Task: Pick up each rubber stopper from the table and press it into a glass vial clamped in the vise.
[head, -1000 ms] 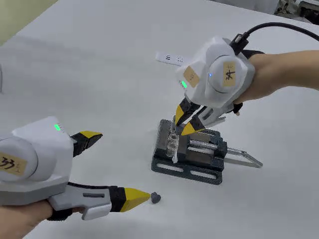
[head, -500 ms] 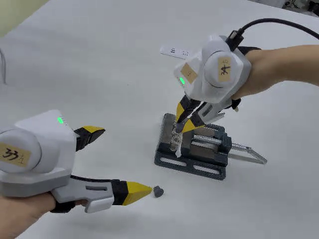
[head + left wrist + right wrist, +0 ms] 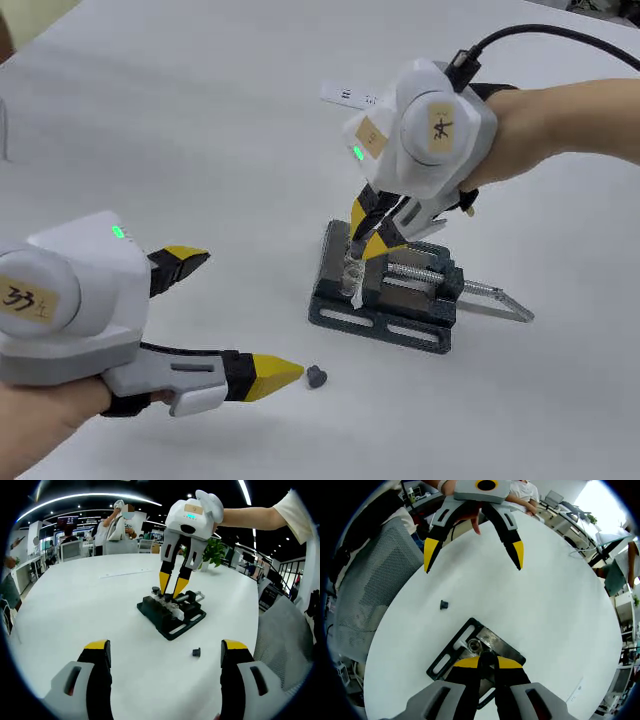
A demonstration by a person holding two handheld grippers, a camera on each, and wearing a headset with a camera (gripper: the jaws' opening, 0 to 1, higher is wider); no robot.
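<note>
Reads as an open-plan office rather than a workshop. Marked out by a big white round desk [image 3: 75, 610], long curved light strips [image 3: 90, 497] and small spots on a dark ceiling, workstations with screens [image 3: 70, 550] at the far side, and a grey mesh office chair [image 3: 375, 575] close by. Softened by a potted plant [image 3: 214, 555] (leafy, beyond the desk). Peopled too, with figures standing [image 3: 117, 525] in the background and glazed partitions [image 3: 280, 570] off to one side.

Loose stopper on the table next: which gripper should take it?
Left gripper: open, close by the loose stopper. Right gripper is shut on a second stopper over the vise.
</note>
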